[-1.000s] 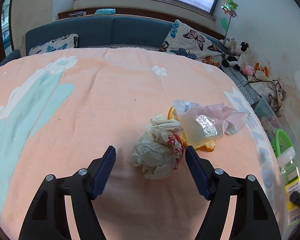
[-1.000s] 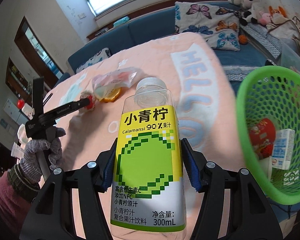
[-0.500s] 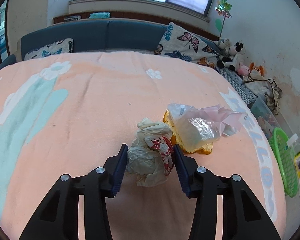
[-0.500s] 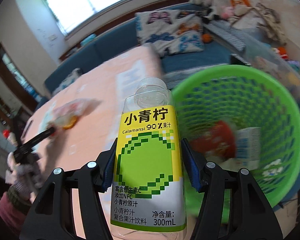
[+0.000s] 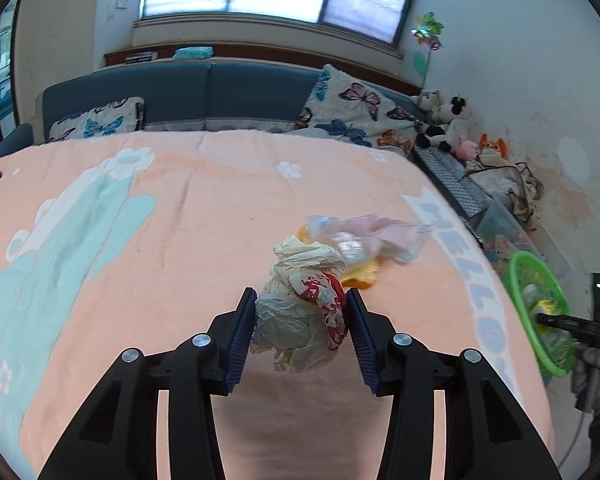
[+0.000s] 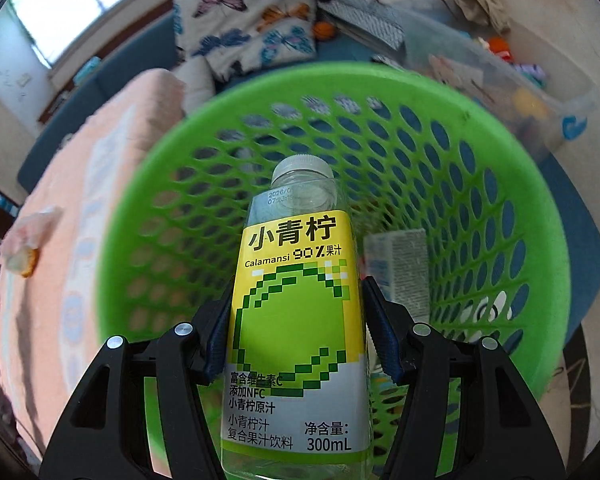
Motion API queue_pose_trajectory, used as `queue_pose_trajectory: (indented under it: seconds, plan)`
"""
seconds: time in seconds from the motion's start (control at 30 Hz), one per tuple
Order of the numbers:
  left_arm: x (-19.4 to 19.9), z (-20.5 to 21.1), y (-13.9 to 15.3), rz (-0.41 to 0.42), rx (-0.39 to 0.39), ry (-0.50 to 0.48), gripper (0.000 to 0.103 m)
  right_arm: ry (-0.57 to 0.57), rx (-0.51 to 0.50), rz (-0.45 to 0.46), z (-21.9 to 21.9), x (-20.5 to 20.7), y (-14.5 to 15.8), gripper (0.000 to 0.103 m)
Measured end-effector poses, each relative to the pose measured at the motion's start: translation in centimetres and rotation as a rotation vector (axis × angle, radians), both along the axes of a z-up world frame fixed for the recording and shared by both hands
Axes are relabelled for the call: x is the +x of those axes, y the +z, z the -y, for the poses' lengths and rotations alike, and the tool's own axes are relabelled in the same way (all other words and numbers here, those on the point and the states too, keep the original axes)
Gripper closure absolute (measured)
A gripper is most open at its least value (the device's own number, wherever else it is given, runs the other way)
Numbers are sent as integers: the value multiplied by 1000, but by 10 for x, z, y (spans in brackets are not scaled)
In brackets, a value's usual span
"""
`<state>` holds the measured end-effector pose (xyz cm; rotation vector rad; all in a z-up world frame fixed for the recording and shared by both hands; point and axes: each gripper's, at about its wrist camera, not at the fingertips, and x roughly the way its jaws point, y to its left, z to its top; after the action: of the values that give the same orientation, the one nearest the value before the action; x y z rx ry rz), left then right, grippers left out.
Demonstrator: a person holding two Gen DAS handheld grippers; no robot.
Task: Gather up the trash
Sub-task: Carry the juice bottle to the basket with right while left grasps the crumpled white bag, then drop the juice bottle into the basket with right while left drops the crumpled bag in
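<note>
Left wrist view first: we had the left claw (image 5: 301,334) clenched on a crumpled paper wrapper (image 5: 305,306), both blue pads pressing its sides. Its jaws had just been closing, and the wad sat squeezed between them. The wrapper was cream with red print, loosely balled, so it should squash and need a firm pinch to stay put. It looked raised a little off the peach blanket (image 5: 180,220), though we could not tell for sure. Just behind it lay a clear plastic bag (image 5: 366,236) over something orange, blurred, not yet collected. Far right in that view, the green basket (image 5: 516,268) sat low beside the covered surface, probably so trash could be carried off the edge and dropped in.

Right wrist view: we had the right claw (image 6: 296,338) clamped around a juice bottle (image 6: 296,312), pads on the label's two sides. The bottle was clear plastic with a white cap and a yellow-green label, apparently near empty, so light and rigid. It pointed cap-first down into the basket's mouth, held over the opening and not yet dropped. We judged the grip kept until the bottle was well inside the rim. A small carton (image 6: 400,268) already lay in the basket, right of the bottle.
</note>
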<state>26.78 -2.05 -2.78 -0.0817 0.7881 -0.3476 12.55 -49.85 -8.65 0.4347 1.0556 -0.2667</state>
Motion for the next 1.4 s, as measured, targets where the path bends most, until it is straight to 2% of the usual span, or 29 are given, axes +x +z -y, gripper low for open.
queue_pose_trajectory:
  seconds: [0.13,0.23,0.33,0.53,0.7,1.0,1.4]
  plan:
    - [-13,22,11,24,-1,-51,59,-9,57,-28,7,8,-10,43]
    - [-19,42,18,28,-8,-96,59,-8,0,-54,6,10,-7,43]
    - [-24,65,24,42,-13,-142,59,1,-9,-68,9,11,-8,43]
    - [-35,118,35,53,-33,-238,59,-14,19,-16,17,-2,-1,42]
    - [-46,166,40,55,-30,-323,59,0,17,51,17,-26,23,42]
    - [-63,251,28,21,3,-441,59,40,-28,165,13,-74,62,37]
    - [-76,327,6,-39,51,-531,56,17,15,230,25,-111,69,34]
